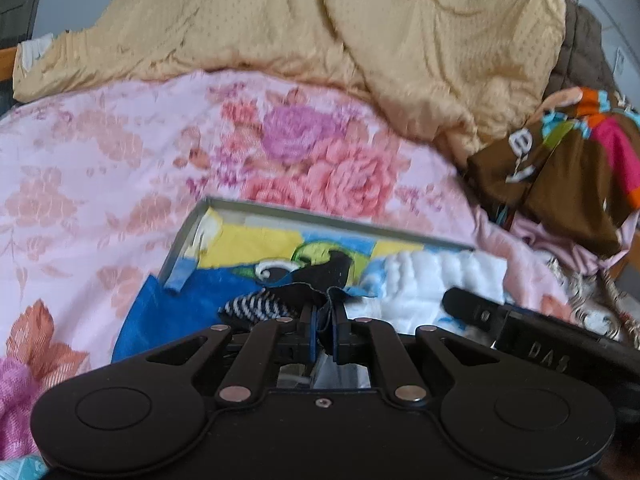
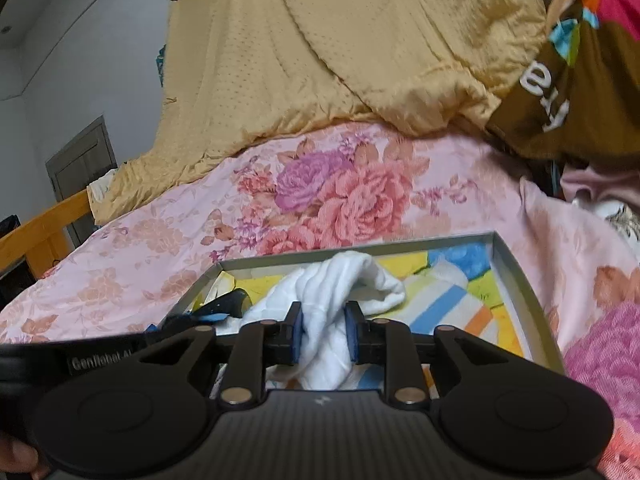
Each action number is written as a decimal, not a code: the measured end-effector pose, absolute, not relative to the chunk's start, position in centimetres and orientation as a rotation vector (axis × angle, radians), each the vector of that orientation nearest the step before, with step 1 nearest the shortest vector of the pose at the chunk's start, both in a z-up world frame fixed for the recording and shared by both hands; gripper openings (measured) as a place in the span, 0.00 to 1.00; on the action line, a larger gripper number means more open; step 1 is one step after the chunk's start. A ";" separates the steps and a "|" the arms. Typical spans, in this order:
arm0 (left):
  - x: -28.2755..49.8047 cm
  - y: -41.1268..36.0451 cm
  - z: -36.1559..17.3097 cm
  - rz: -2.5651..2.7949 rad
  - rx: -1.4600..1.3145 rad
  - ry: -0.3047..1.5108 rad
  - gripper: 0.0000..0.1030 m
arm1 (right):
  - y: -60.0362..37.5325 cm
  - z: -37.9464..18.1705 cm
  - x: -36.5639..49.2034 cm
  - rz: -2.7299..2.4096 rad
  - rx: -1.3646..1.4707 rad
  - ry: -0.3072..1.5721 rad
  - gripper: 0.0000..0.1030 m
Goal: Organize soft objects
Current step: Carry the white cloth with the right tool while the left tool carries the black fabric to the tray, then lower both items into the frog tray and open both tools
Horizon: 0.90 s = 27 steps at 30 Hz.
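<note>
A bed with a pink flowery sheet [image 2: 168, 248] — on it lie a grey tray [image 2: 516, 276] near and a yellow blanket [image 2: 320, 60] far.

A home bedroom: a bed [image 2: 120, 256] under a floral sheet [image 2: 360, 200], heaped with a tan quilt [image 2: 320, 60], beside a wooden door [image 2: 80, 168].

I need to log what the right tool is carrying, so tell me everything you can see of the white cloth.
The white cloth is soft, quilted-looking fabric, bunched and twisted into a thick roll. It is pinched between the blue pads of the right tool, its upper end flopping forward and right over the shallow grey tray, its lower end hanging below the pads. In the left wrist view it lies rumpled in the tray's right part, over colourful cloths.
</note>
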<state>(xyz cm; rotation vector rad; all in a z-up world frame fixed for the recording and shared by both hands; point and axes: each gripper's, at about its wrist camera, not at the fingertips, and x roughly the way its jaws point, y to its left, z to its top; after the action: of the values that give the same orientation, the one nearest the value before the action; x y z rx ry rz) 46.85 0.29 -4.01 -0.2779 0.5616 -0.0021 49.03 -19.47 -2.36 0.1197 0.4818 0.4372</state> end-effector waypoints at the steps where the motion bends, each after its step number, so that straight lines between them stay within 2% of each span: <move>1: 46.9 0.3 -4.2 0.000 -0.274 0.569 0.07 | -19.5 -2.4 49.1 0.435 0.119 0.486 0.25; 9: 47.1 0.0 -4.3 0.002 -0.251 0.602 0.09 | -19.8 -2.3 49.5 0.439 0.142 0.529 0.33; 12: 46.9 0.1 -4.3 0.007 -0.250 0.605 0.17 | -19.9 -2.1 49.4 0.434 0.141 0.538 0.38; 14: 46.7 0.1 -4.2 0.010 -0.255 0.609 0.17 | -19.9 -1.9 49.3 0.436 0.136 0.543 0.41; 16: 46.5 0.1 -4.1 0.019 -0.252 0.616 0.24 | -19.9 -1.7 49.2 0.441 0.128 0.552 0.48; 23: 45.6 0.4 -3.0 0.033 -0.230 0.616 0.30 | -20.2 -0.7 48.4 0.436 0.110 0.553 0.57; 27: 44.8 0.5 -2.1 0.043 -0.226 0.605 0.42 | -20.4 0.5 47.4 0.436 0.094 0.532 0.68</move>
<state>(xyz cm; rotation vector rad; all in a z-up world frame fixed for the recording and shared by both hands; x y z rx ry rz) 44.77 0.50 -2.07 -0.2259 0.6051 0.0429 47.39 -20.43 0.48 0.0941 0.5322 0.4364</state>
